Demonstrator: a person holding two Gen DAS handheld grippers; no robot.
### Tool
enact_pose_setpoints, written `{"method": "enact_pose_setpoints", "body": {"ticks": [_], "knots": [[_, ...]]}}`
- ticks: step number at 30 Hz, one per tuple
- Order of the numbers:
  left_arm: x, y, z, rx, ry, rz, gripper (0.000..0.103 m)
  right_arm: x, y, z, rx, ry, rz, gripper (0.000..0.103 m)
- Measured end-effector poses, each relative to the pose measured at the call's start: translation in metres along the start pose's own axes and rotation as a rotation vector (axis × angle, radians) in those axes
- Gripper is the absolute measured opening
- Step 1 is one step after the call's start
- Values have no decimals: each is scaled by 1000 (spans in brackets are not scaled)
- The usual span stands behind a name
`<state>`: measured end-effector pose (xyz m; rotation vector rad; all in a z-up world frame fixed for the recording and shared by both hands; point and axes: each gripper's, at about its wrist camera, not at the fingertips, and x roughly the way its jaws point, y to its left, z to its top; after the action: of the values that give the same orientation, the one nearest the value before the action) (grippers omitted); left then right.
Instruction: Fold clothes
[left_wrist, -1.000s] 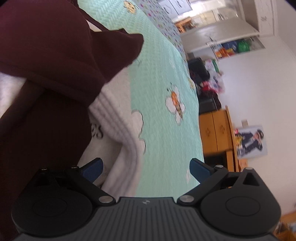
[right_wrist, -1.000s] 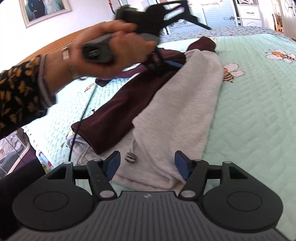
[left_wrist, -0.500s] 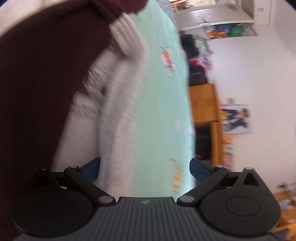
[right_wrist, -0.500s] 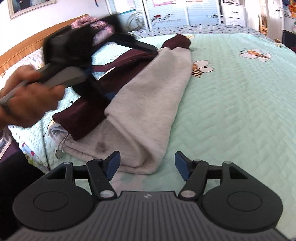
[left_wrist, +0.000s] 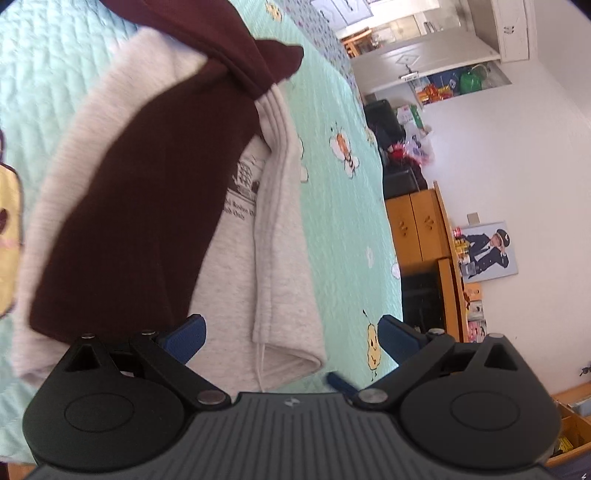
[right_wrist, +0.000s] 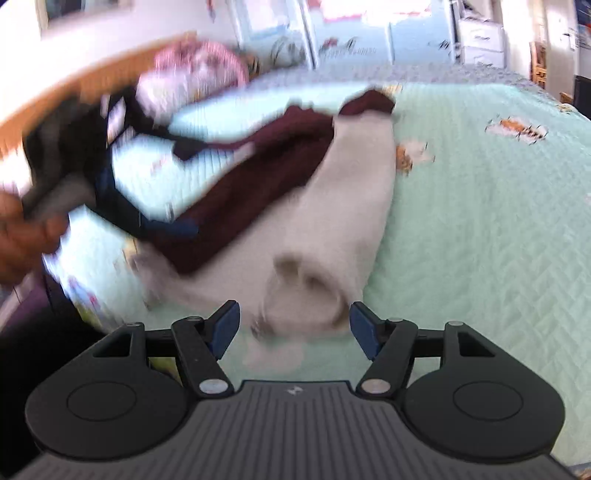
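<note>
A: What changed just now?
B: The left gripper pulled back, released and empty. The maroon sleeve lies across the grey sweatshirt, so this fold seems done.
A: The right gripper?
B: Also released, near the hem. The sweatshirt lies on the green bedspread; cupboards stand behind.

Left gripper: jaws spread wide, blue pads bare, nothing between them; seen blurred from the right wrist, gripped by a hand at its handle. Right gripper: jaws apart, pads clear, tilted downward.
</note>
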<state>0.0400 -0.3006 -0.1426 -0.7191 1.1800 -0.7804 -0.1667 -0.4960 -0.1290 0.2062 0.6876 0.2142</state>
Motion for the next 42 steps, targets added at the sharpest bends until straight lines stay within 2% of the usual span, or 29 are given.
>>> {"method": "enact_pose_setpoints", "body": {"ticks": [2,4,7,9,10,13,18,22,23,24,25,26,28,31,32,33,34,36,38,40,42], "knots": [[-7,4,0,0,-14,-7,102,-9,0,10,2,-66,38,67],[-11,7,1,-16,-24,-22,102,-9,15,15,-143,-99,-2,67],[-19,10,3,-31,-40,-47,102,13,54,3,-588,-75,-177,67],[-28,16,5,-48,-47,-53,102,39,68,-14,-864,11,-323,66],[-32,20,6,-62,-50,-60,102,48,70,-21,-952,50,-340,66],[-42,33,9,-98,-64,-76,102,59,72,-31,-1056,90,-346,65],[-60,48,18,-133,-96,-95,102,92,74,-36,-1249,124,-538,65],[-74,52,23,-132,-123,-120,103,108,80,-41,-1345,105,-547,65],[-76,54,23,-137,-128,-124,103,111,82,-43,-1367,97,-547,62],[-79,56,23,-142,-133,-129,103,112,82,-41,-1342,95,-521,57],[-81,57,23,-148,-137,-131,103,112,82,-38,-1314,93,-494,37],[-82,60,23,-157,-139,-131,103,110,83,-33,-1255,96,-465,11],[-85,63,24,-171,-141,-132,103,100,82,-15,-1081,59,-401,12],[-87,67,24,-184,-146,-135,103,68,64,31,-628,-45,-217,11],[-88,68,25,-187,-146,-135,103,58,56,43,-505,-77,-143,11],[-87,68,26,-189,-146,-136,103,51,51,50,-434,-103,-102,11],[-85,68,25,-188,-146,-137,103,51,49,52,-423,-104,-100,11],[-82,66,25,-185,-141,-138,103,73,49,38,-507,8,-121,11],[-76,61,24,-175,-122,-142,103,94,51,18,-606,107,-144,22],[-71,54,23,-145,-106,-143,103,94,59,3,-684,76,-184,24],[-65,49,23,-122,-91,-144,103,87,64,-2,-693,58,-174,37]]}}
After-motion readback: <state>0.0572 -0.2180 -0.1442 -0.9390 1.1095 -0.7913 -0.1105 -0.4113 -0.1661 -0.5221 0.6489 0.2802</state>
